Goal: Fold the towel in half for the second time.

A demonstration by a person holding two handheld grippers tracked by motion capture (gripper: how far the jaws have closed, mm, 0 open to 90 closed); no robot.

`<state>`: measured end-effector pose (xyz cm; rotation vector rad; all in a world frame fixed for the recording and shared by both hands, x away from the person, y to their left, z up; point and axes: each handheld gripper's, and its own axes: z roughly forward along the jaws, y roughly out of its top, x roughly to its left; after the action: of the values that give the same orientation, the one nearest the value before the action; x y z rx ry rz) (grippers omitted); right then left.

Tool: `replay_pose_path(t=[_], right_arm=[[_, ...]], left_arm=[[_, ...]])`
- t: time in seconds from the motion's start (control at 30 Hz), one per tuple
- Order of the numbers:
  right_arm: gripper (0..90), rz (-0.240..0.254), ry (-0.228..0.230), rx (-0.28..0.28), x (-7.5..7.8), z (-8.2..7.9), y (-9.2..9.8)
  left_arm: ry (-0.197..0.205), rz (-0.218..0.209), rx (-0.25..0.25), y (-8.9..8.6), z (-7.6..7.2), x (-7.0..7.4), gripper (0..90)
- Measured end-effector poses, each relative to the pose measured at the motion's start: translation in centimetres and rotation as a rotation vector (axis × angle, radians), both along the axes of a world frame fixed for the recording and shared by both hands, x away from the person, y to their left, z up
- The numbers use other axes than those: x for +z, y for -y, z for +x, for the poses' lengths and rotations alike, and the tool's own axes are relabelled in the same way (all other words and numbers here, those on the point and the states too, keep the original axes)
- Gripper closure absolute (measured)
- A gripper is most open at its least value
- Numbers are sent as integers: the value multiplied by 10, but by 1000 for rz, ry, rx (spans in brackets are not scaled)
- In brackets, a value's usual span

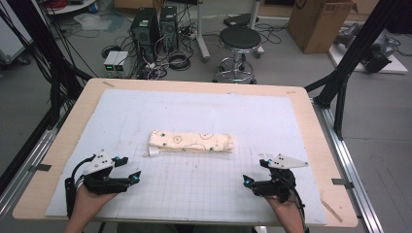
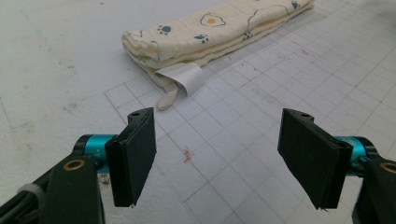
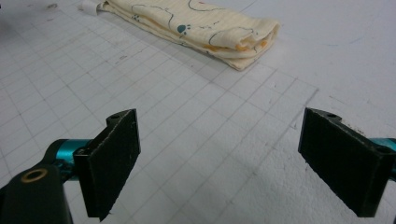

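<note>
While overhead flattens it, left gripper view reveals the folded cloth's (image 2: 219,32) stacked layers.

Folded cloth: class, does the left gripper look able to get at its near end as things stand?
Probably yes. The left gripper has its fingers wide apart with nothing between them, and bare mat lies between it and the folded cloth.

1. Cloth (image 1: 190,142) lies folded mid-mat (image 1: 204,189) – mat on table (image 1: 316,121)
2. Left gripper (image 1: 130,170) near-left of cloth, right gripper (image 1: 253,171) near-right – both apart from it
</note>
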<state>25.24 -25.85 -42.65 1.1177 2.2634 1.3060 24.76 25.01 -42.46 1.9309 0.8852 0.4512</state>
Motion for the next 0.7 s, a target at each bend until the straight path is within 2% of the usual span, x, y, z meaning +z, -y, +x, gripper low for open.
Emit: replay_pose_path(t=[0.4, 0.7], right_arm=[[123, -2, 2, -2, -1, -12, 3], [123, 1, 8, 3, -2, -10, -1]], left_arm=[[-1, -12, 7, -4, -6, 0, 284], [-3, 1, -1, 0, -5, -2, 284]])
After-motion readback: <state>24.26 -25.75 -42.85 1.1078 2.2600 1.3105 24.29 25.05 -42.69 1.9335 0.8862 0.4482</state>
